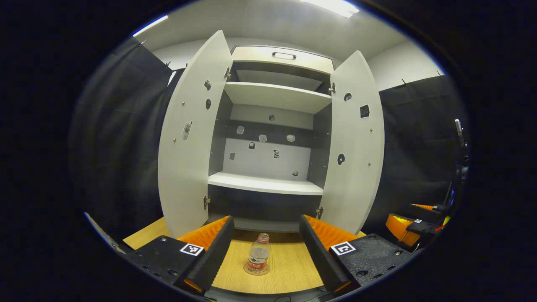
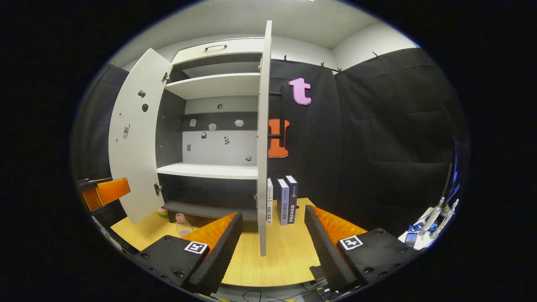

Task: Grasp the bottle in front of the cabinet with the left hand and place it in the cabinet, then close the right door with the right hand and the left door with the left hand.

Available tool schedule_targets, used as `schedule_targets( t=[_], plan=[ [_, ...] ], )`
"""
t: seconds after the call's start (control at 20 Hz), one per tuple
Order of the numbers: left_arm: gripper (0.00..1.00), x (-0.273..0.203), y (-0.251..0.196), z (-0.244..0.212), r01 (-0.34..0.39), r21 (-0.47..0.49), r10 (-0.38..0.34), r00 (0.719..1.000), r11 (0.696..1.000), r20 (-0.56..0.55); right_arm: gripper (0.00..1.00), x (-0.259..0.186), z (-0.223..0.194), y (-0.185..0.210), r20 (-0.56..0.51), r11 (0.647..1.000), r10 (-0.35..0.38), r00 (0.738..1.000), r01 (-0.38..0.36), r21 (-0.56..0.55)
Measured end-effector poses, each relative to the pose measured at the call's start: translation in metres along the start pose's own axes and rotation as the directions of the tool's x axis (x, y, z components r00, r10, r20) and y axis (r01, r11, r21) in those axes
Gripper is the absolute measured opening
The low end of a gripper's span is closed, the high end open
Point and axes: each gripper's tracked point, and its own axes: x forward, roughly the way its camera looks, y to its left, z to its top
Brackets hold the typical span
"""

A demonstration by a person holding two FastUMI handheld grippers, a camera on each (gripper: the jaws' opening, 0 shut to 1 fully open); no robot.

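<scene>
Looking along my left claw (image 1: 266, 245) in the left gripper view, I hold its fingers spread wide with nothing between them but air, and the water bottle (image 1: 259, 255) stands upright on the wooden counter (image 1: 289, 272) just ahead, centred in the gap and touching neither finger. Beyond it the cabinet (image 1: 272, 126) gapes, left door (image 1: 186, 138) and right door (image 1: 356, 142) both swung out toward me, so I judge no step is done: the grasp, the placing and both closings remain. Open counter lies on either side of the bottle, and the dark bottom bay and the white shelf (image 1: 264, 183) above it look bare enough to take it; the two door edges frame a fair lane straight in. My other claw sits low at the far right, well apart from the lane. Turning to the right gripper view, my right claw (image 2: 272, 247) is also wide and holds nothing, and the right door's edge (image 2: 263, 138) stands nearly edge-on between its fingers, a hard line to mind. Three books (image 2: 283, 200) stand upright just behind that door, so I would judge the swing room lies on the cabinet side. The bottle (image 2: 183, 224) shows at the left by the cabinet's foot.
</scene>
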Motion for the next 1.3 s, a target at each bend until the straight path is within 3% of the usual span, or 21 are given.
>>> schedule_targets(
  t=[0.45, 0.5, 0.55, 0.6, 0.65, 0.95, 1.3],
  plan=[
    [0.95, 0.005, 0.004, 0.008, -0.01, -0.003, 0.01, 1.0, 1.0, 0.012, 0.98, 0.001, 0.007, 0.006, 0.001, 1.0, 0.005, 1.0, -0.005, -0.004],
    [0.95, 0.007, 0.003, 0.01, -0.008, -0.009, 0.008, 1.0, 1.0, 0.014, 0.89, 0.002, 0.008, 0.007, 0.0, 1.0, 0.004, 1.0, -0.004, 0.001],
    [0.95, 0.007, 0.004, 0.01, -0.006, -0.012, 0.006, 1.0, 1.0, 0.015, 0.89, 0.002, 0.009, 0.007, 0.003, 1.0, 0.003, 1.0, -0.003, 0.003],
    [0.95, 0.008, 0.004, 0.008, -0.006, -0.012, 0.006, 1.0, 1.0, 0.013, 1.0, 0.003, 0.009, 0.005, 0.004, 1.0, -0.002, 1.0, 0.002, 0.001],
    [0.95, 0.009, 0.005, 0.004, -0.008, -0.011, 0.008, 1.0, 1.0, 0.005, 0.89, 0.004, 0.008, 0.005, 0.0, 1.0, -0.005, 1.0, 0.005, -0.003],
    [0.95, 0.025, 0.008, -0.048, -0.005, -0.018, 0.003, 0.996, 1.0, -0.091, 0.89, 0.007, 0.009, 0.007, -0.008, 1.0, -0.008, 1.0, 0.008, -0.007],
    [0.95, 0.057, 0.009, -0.133, 0.002, -0.077, -0.02, 0.971, 0.997, -0.236, 0.89, 0.012, 0.014, 0.002, -0.014, 1.0, -0.027, 1.0, 0.026, -0.016]
  ],
)
